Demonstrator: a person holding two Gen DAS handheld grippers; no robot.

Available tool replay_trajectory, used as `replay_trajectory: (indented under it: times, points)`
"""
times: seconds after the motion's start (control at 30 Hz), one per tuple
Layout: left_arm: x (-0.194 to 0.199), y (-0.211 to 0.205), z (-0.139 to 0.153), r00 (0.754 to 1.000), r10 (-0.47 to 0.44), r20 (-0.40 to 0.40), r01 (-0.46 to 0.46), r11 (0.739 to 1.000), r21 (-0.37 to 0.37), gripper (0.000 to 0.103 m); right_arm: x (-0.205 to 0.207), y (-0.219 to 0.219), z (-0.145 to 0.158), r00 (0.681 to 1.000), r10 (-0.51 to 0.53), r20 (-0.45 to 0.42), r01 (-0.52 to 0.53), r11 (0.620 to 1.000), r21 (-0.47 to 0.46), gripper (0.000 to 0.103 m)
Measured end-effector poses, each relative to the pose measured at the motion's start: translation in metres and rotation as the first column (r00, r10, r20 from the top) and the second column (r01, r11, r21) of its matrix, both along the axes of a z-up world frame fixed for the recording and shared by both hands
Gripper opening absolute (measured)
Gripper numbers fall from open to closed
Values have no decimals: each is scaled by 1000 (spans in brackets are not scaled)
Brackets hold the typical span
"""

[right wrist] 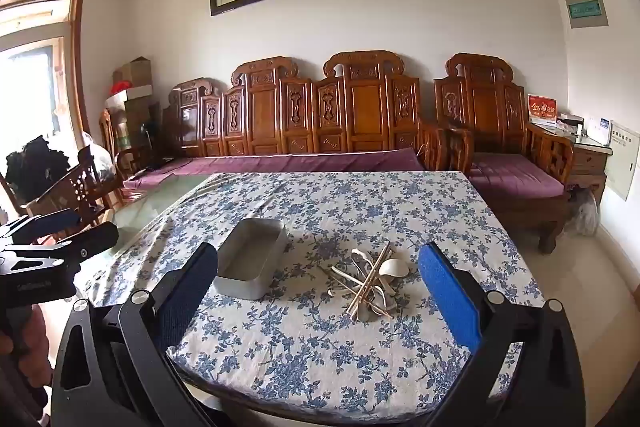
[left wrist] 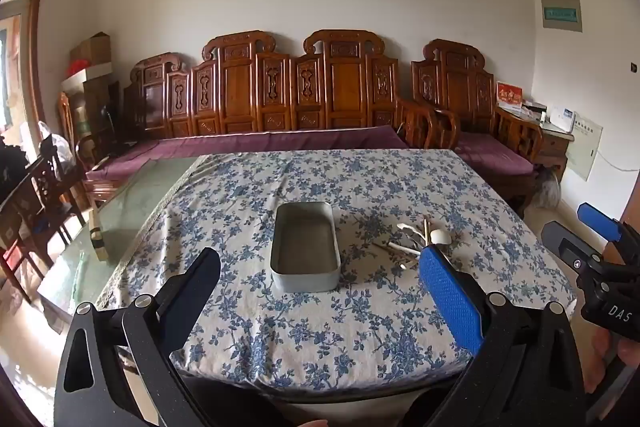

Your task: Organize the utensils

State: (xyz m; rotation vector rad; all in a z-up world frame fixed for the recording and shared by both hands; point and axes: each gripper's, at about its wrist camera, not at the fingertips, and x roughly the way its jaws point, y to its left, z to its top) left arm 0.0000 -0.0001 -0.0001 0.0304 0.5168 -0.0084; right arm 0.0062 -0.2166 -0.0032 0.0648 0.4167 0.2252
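Observation:
A grey metal tin (left wrist: 305, 247) stands open and empty on the blue-flowered tablecloth (left wrist: 320, 327); it also shows in the right wrist view (right wrist: 250, 259). To its right lies a heap of utensils (right wrist: 370, 279): wooden chopsticks, metal spoons and a white ceramic spoon (right wrist: 394, 267), crossed over each other. The heap shows in the left wrist view too (left wrist: 416, 243). My left gripper (left wrist: 318, 271) is open and empty, held above the near table edge before the tin. My right gripper (right wrist: 318, 277) is open and empty, before the heap.
The table's glass top (left wrist: 132, 199) is bare to the left of the cloth. A carved wooden bench with purple cushions (left wrist: 272, 143) runs behind the table. Wooden chairs (left wrist: 44, 187) stand at the left. A side table (right wrist: 588, 155) is at the far right.

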Motion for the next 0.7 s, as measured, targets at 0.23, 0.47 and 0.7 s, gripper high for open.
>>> replay_trajectory:
  times: [0.23, 0.47, 0.7]
  points:
    - [-1, 0, 0, 1000, -2, 3, 2, 1000, -4, 97, -1, 1, -1, 1000, 0, 0, 0, 1000, -2, 100]
    - [0, 0, 0, 1000, -2, 2, 2, 1000, -7, 97, -1, 1, -2, 1000, 1, -1, -1, 1000, -1, 100]
    - [1, -4, 2, 1000, -2, 8, 2, 1000, -6, 97, -1, 1, -2, 1000, 1, -2, -1, 1000, 1, 100]
